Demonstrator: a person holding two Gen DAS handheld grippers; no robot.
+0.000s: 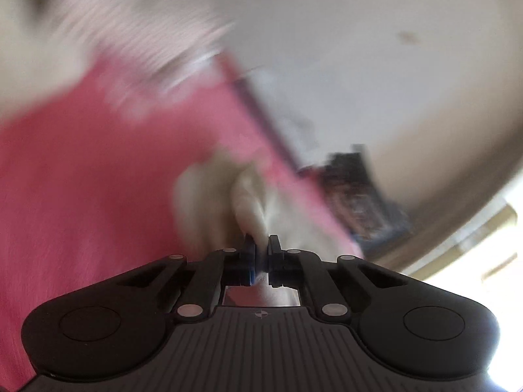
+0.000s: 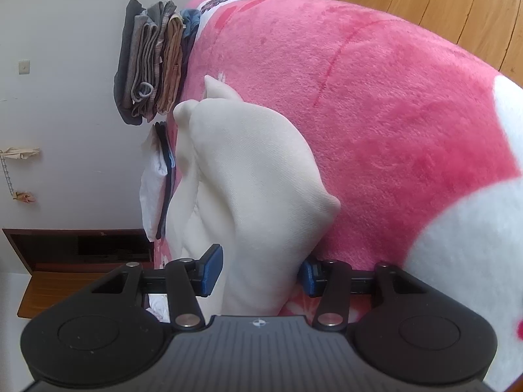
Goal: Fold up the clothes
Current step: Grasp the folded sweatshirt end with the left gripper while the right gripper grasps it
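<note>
nearest the lens in the right wrist view is the right gripper [image 2: 258,272], its black linkage filling the bottom of the picture and its two blue pads [image 2: 212,269] standing apart. a thick fold of the cream garment [image 2: 248,176] passes down between them. the left pad sits just beside the cloth and the right pad is half hidden behind its edge, so it is not clear that either presses on it; the jaws look open around the fold.

the cream garment lies bunched on a pink fleece blanket [image 2: 376,104], rising from the gripper toward the far side in soft humps with a small pointed corner at its far end. the blanket has large white patches [image 2: 464,261] at the right. beyond the garment, a stack of folded clothes [image 2: 150,62] in greys, checks and tan sits on the blanket's far edge, and just beside the garment lies a white cloth [image 2: 152,186] with a dark strip along it. a pale wall [image 2: 65,98], a dark wooden cabinet [image 2: 78,251] and a wooden floor [image 2: 408,6] show around the bed.

the left wrist view is heavily blurred. the left gripper [image 1: 261,251] has its jaws drawn together, pinching a thin bit of the same cream cloth, which bulges up just ahead of the fingertips. pink blanket fills the left of that view, and a dark blurred shape [image 1: 356,192] lies to the right; what it is cannot be told.
</note>
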